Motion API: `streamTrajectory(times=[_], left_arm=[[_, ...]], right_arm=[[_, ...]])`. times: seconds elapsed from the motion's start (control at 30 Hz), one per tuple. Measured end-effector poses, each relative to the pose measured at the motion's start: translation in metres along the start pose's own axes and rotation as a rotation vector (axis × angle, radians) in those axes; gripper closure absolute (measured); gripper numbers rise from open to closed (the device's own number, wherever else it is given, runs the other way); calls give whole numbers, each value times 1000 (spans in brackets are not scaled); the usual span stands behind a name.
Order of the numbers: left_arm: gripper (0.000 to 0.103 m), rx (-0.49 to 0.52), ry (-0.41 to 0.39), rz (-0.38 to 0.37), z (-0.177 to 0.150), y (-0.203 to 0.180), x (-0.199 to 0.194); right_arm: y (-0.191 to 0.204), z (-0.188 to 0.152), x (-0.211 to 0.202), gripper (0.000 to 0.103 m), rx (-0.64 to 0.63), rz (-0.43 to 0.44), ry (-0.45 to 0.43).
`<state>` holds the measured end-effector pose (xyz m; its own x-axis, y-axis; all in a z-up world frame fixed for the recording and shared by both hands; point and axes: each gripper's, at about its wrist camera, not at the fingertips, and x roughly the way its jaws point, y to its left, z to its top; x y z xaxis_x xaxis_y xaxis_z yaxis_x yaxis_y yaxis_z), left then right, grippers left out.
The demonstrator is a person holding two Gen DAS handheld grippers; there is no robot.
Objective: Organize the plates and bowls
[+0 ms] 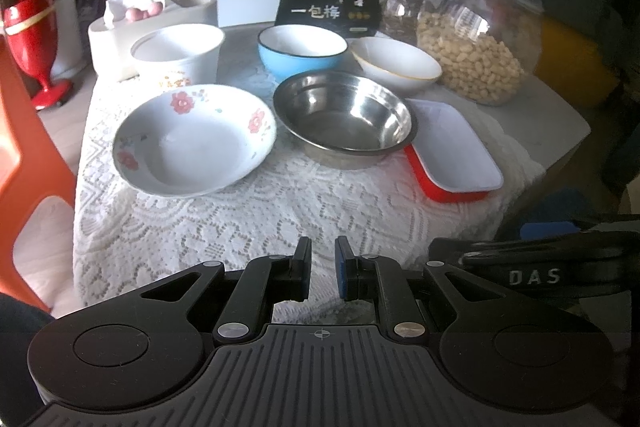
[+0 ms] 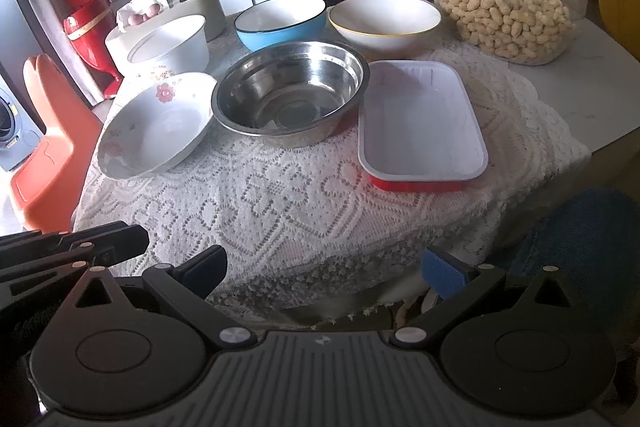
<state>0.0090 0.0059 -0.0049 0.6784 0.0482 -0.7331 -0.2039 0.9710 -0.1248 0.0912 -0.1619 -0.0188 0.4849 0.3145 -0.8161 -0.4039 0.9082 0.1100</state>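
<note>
While both grippers hover short of the dishes, nothing is grasped
Red tray (image 2: 420,115) lies ahead of the spread-wide right gripper (image 2: 324,267), long axis pointing away; left gripper (image 1: 323,273) clenched empty

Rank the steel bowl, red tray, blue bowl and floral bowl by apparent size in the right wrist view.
1. Steel bowl and red tray: look about alike, so unranked.
2. Floral bowl: slightly smaller, though it sits at the fisheye edge, so unsure.
3. Blue bowl: smallest, but farthest back.
</note>
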Motion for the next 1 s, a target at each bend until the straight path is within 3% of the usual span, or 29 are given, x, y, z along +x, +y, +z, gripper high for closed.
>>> streamTrajectory(times=[0.27,0.53,0.63,0.73,0.8,0.87,1.0], left_arm=[[88,-8,41,38,9,-15,31],[87,-41,8,-183,41,-39,74],[87,-82,1,-205,51,-49,93],[87,-103,60,-207,60,-60,122],[87,-122,97,-217,62,-63,139],[87,-123,126,-209,64,-68,154],[87,-102,161,-197,69,-80,175]], right_arm=[[-38,22,10,0,10,-4,-41],[-109,58,21,0,16,-14,-148],[-128,70,37,0,6,18,-134],[-140,85,55,1,29,-2,-130],[-152,96,72,15,73,12,-99],[-167,106,91,26,140,86,-40],[-186,119,124,30,215,199,52]])
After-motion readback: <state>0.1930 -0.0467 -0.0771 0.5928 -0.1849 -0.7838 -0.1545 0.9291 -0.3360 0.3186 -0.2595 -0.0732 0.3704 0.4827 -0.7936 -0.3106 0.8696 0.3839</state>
